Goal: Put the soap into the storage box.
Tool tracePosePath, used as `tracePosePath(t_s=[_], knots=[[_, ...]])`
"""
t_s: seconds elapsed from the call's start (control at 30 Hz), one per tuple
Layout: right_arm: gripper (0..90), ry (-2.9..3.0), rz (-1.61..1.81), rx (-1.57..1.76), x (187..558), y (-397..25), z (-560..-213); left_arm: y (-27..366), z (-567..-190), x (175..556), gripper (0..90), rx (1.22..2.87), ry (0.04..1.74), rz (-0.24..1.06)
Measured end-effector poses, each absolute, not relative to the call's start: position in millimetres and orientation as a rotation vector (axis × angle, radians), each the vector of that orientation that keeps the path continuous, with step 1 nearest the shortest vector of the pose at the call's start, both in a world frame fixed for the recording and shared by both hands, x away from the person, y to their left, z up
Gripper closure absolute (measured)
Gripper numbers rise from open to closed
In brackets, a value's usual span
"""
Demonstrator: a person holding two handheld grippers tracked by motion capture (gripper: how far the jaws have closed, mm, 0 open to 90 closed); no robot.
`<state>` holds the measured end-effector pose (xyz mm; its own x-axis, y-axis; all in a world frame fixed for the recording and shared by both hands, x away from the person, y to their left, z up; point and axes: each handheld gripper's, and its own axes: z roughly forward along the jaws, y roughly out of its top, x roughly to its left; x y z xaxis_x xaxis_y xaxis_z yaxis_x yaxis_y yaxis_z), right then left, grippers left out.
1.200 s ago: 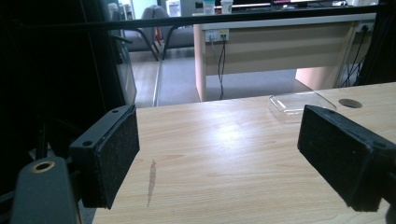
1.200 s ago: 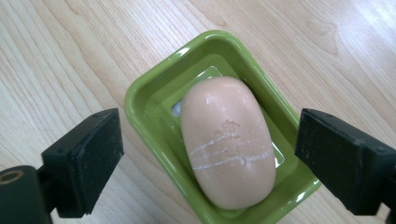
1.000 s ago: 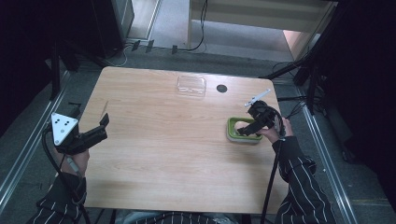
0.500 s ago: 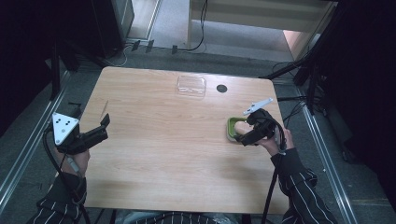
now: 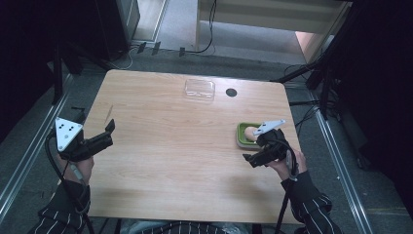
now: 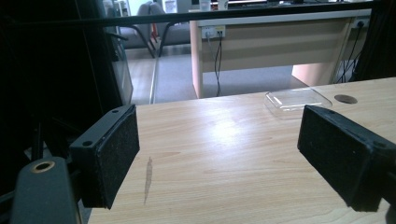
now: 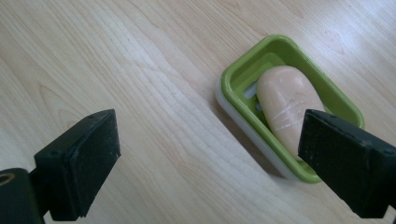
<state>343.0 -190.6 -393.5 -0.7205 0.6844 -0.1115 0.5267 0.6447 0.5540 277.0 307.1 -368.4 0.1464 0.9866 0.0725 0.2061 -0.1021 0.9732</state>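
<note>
High view. A rectangular light wooden table [image 5: 185,146] is seen from above. A green rectangular plastic soap dish [image 5: 242,135] is placed on the table close to its right edge, and a pale peach oval bar of soap [image 5: 250,132] is seen lying inside the dish. The right gripper [image 5: 249,159] is held just beside the near side of the dish, apart from it, with its jaws spread and nothing between them. A clear rectangular plastic lid [image 5: 199,89] is found well beyond the dish, near the far edge of the table, and a small round black hole [image 5: 231,92] is noted just beside that lid. The left gripper [image 5: 108,132] is held at the left edge of the table, well apart from the dish, its jaws parted and empty. Dark striped sleeves [image 5: 311,207] are seen on the person's forearms.

Left gripper view. Two black padded jaws are seen wide apart over bare wood, with nothing held. The clear lid [image 6: 296,99] and the black hole [image 6: 345,98] are visible beyond them at the far edge of the table [image 6: 224,158]. No contact with the surface can be confirmed.

Right gripper view. The jaws are seen spread wide above the table [image 7: 154,93]. The green dish [image 7: 233,81] is located toward the right-hand jaw, which overlaps its near corner in the picture. The soap [image 7: 285,105] is recorded inside the dish, marked with pale scratches. Nothing is gripped.
</note>
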Motion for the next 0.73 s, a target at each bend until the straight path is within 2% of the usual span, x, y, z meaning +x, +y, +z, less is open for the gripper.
tracePosePath(t_s=[0.3, 0.73], knots=[[6.6, 2.538, 0.752, 1.006, 302.7, -191.7, -400.2, 306.4, -368.4, 276.0, 13.5, 1.502, 1.222, 1.052], [6.7, 2.606, 0.675, 0.976, 305.2, -190.3, -413.3, 303.3, -369.3, 276.4, 13.5, 1.532, 1.219, 1.043]])
